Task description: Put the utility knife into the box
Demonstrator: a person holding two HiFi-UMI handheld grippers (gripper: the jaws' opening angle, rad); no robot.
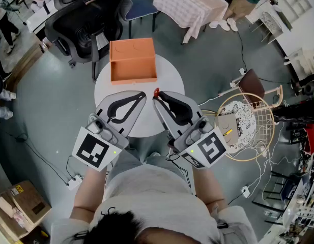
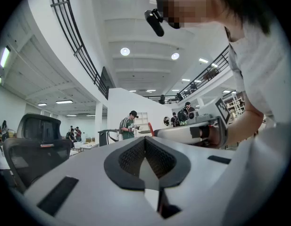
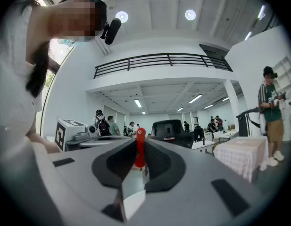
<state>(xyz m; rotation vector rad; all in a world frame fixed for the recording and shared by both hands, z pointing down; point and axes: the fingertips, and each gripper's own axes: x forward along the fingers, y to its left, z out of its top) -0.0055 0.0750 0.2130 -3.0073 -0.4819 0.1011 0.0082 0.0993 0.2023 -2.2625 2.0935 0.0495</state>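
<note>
- Right gripper [image 3: 138, 141]: clamped on the utility knife [image 3: 139, 150]. Only the knife's red end shows, probably the handle. It is held over the table [image 1: 172, 80], on the near side of the box [image 1: 131, 50].
- Left gripper [image 2: 145, 139]: jaws pressed together, nothing between them; also on the near side of the box.
- Box: orange, open.

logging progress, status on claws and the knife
Right claw shut on utility knife. Left claw shut, empty. Box open on the table ahead, knife not in yet. Nothing in the way.

Left tool [image 2: 145, 139], jaws together; beyond, right tool [image 2: 157, 132] gripping red utility knife [image 2: 150, 127].
</note>
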